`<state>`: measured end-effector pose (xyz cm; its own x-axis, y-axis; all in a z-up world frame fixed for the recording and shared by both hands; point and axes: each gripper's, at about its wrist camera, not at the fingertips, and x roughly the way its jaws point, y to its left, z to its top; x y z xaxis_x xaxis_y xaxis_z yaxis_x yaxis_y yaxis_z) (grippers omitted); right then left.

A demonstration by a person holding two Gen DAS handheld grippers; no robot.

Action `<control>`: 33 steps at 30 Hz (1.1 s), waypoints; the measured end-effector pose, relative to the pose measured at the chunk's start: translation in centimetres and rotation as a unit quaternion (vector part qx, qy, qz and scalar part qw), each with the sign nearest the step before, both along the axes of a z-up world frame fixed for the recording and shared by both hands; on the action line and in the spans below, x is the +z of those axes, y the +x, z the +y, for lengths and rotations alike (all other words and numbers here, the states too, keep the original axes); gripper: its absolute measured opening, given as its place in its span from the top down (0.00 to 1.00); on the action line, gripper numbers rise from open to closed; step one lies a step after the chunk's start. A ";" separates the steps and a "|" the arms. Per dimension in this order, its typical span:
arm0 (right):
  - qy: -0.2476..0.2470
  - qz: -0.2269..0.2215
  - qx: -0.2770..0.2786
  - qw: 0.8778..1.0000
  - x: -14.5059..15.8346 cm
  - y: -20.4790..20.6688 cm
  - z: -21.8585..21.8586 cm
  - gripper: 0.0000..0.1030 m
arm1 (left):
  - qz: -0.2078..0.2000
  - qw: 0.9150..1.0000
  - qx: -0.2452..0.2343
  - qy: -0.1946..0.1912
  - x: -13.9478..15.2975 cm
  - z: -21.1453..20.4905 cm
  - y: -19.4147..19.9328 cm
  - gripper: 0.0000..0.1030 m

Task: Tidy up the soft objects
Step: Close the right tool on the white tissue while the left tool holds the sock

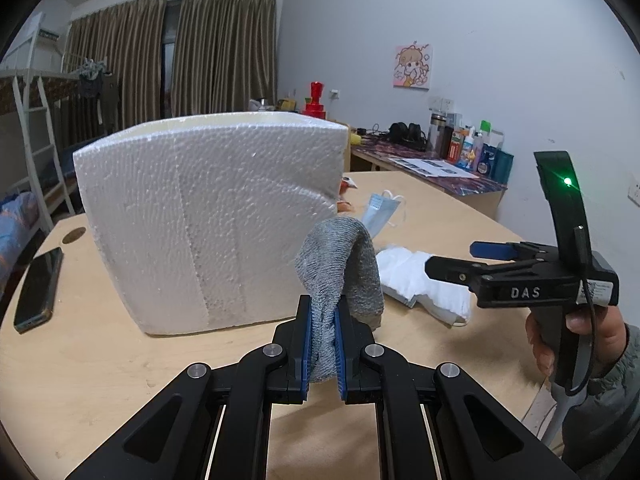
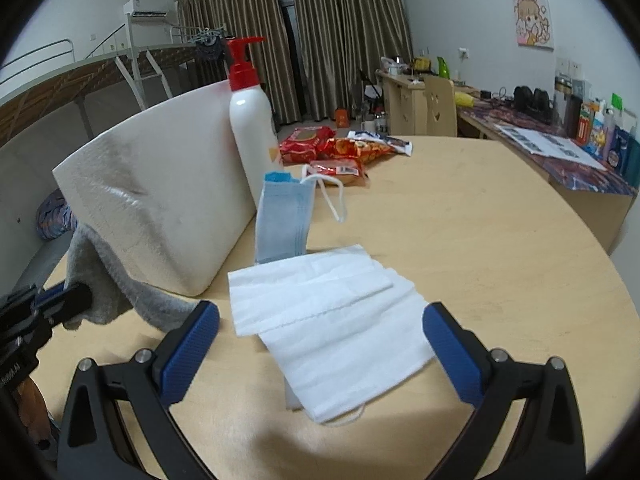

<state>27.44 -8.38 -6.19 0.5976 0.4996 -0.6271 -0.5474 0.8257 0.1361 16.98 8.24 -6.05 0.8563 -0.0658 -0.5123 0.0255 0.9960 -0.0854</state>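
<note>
Foam box (image 1: pixel 208 220) dominates my round wooden table (image 1: pixel 100 360), with soft items gathered near its corner. My left gripper (image 1: pixel 322 354) is clamped on a grey knitted cloth (image 1: pixel 344 264), which flops over above the pads, limp and light; it looks safest pinched at a bunched fold, as now. My right gripper (image 2: pixel 320 356) hovers with jaws wide apart over a white face mask (image 2: pixel 332 320) lying flat on the table, thin and pliable, probably best taken at an edge or pleat. Behind it a blue mask (image 2: pixel 284 220) leans against the box. Only the right wrist view shows the pump bottle (image 2: pixel 252 120) and snack packets (image 2: pixel 340 148); only the left shows a phone (image 1: pixel 38 288).
</note>
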 end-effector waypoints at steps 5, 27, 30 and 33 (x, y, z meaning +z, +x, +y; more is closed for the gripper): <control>-0.015 0.015 -0.010 1.000 -0.4 1.1 0.9 0.00 | 0.003 1.000 -0.007 -0.006 -0.6 0.5 0.4 0.90; -0.051 0.072 -0.027 0.996 -2.6 2.8 1.9 0.53 | 0.010 0.999 -0.030 -0.024 -1.6 1.3 1.4 0.90; -0.041 0.077 -0.025 0.996 -2.7 3.3 2.0 0.60 | 0.010 0.999 -0.030 -0.025 -1.6 1.4 1.4 0.90; -0.011 0.093 -0.019 0.995 -2.7 3.8 1.4 0.75 | 0.009 0.999 -0.031 -0.025 -1.5 1.5 1.3 0.90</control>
